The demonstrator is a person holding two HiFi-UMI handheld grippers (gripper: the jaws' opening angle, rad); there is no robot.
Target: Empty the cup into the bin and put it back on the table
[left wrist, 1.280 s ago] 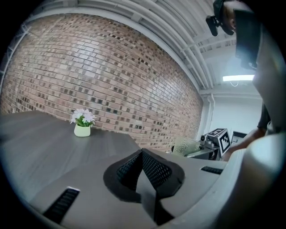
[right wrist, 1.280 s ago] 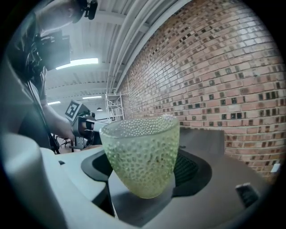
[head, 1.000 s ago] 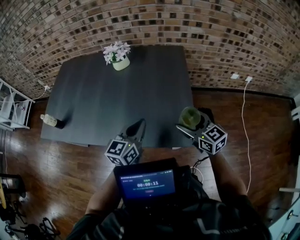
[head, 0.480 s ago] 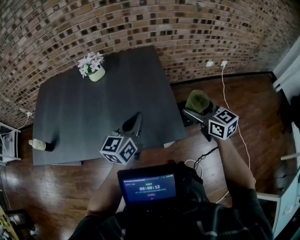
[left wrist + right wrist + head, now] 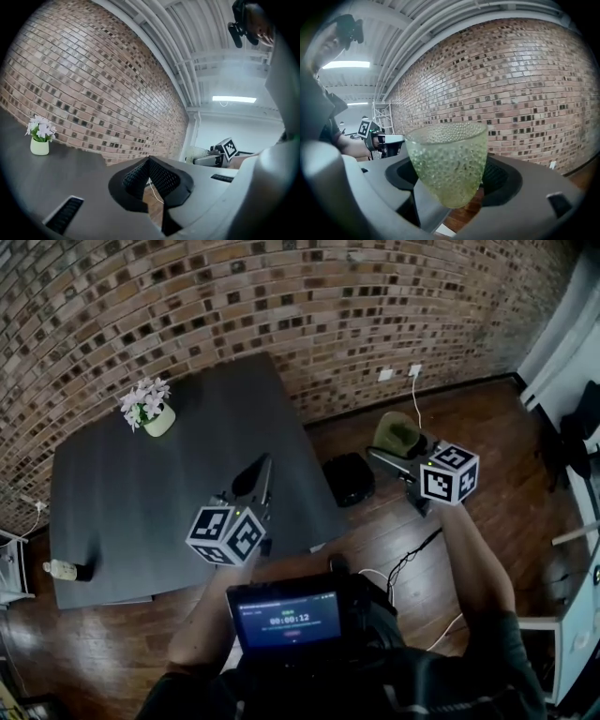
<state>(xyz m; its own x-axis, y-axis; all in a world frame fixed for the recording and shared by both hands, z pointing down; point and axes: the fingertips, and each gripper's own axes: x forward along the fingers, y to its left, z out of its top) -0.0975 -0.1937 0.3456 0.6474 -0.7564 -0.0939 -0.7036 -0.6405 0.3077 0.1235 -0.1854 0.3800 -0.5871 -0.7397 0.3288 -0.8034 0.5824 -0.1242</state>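
Note:
A green, knobbly glass cup (image 5: 447, 159) stands upright between the jaws of my right gripper (image 5: 449, 183), which is shut on its lower body. In the head view the cup (image 5: 397, 435) hangs over the wooden floor, right of the dark table (image 5: 141, 502) and just beyond a small black bin (image 5: 348, 478) that stands on the floor by the table's right edge. What the cup holds does not show clearly. My left gripper (image 5: 263, 472) hovers over the table's near right part, its jaws together (image 5: 150, 165) with nothing in them.
A white pot of flowers (image 5: 150, 411) stands at the table's far left, and a small bottle (image 5: 62, 570) lies at its near left corner. A brick wall (image 5: 281, 306) runs behind. A white cable (image 5: 415, 399) trails from a wall socket across the floor.
The view has swung right. Both grippers rose and moved right. The cup went from the table's right front corner out over the floor past the bin, still gripped.

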